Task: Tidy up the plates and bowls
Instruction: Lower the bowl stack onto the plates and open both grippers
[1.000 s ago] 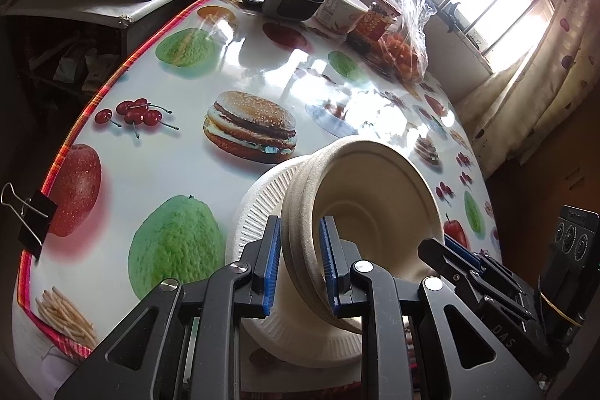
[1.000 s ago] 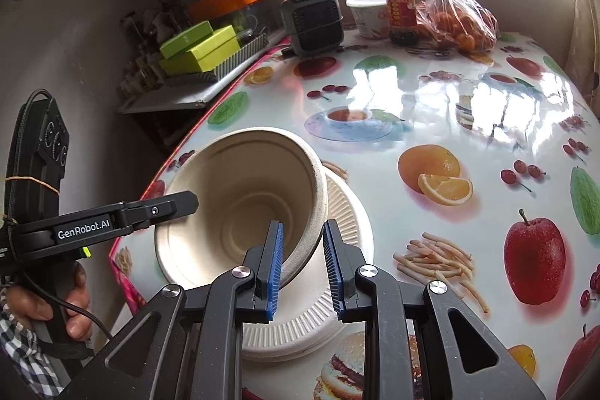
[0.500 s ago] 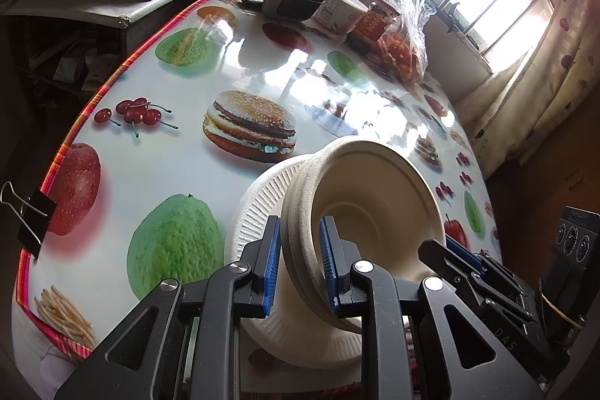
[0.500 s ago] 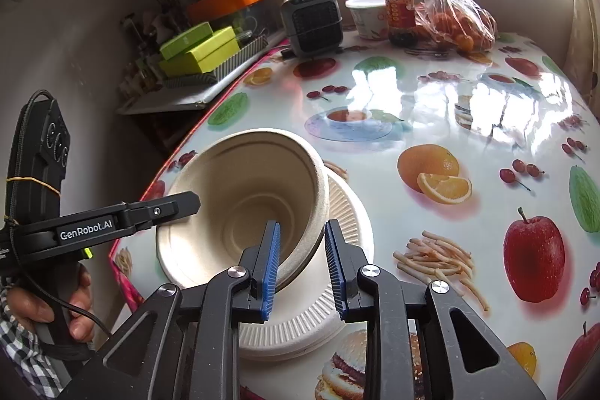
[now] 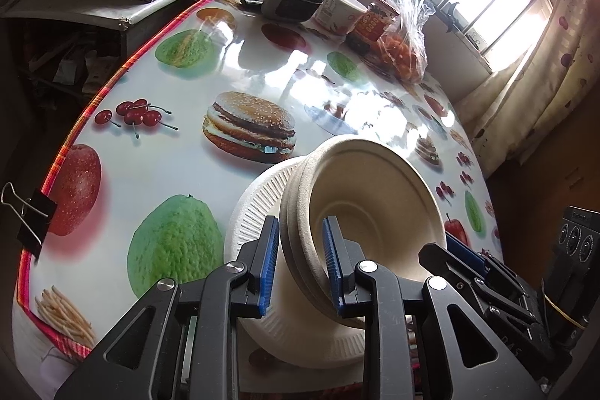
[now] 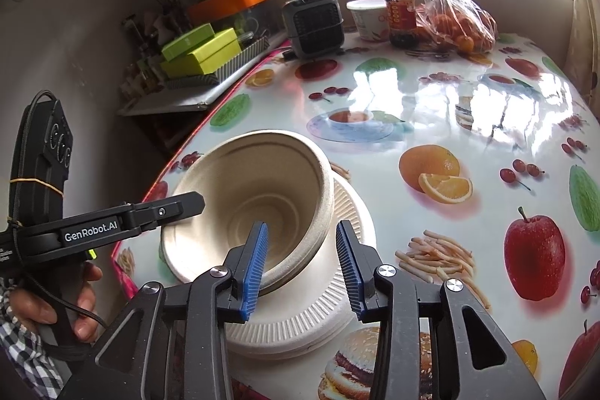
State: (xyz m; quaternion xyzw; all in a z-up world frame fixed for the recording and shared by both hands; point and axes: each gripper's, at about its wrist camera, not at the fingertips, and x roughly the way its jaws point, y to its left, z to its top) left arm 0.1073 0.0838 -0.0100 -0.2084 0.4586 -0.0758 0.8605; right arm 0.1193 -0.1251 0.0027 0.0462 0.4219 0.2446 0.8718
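A stack of beige paper bowls (image 5: 360, 197) sits tilted on a stack of white ribbed paper plates (image 5: 255, 212) near the table's front edge. My left gripper (image 5: 301, 263) has its blue pads either side of the bowls' rim, the gap a little wider than the rim. In the right wrist view my right gripper (image 6: 302, 263) is open wide, its pads straddling the near rim of the bowls (image 6: 258, 197) above the plates (image 6: 337, 291). The left gripper (image 6: 187, 203) shows there at the bowls' left rim.
The table (image 6: 431, 100) has a glossy fruit-print cloth. At its far end stand a small grey heater (image 6: 315, 21), a white tub (image 6: 365, 17), a jar (image 6: 401, 14) and a bag of oranges (image 6: 457, 29). Green boxes (image 6: 198, 51) lie on a side shelf. A binder clip (image 5: 32, 216) grips the table edge.
Both grippers have opened: the right one widely, off the bowls' rim, the left one slightly. The bowls and plates stay in place.
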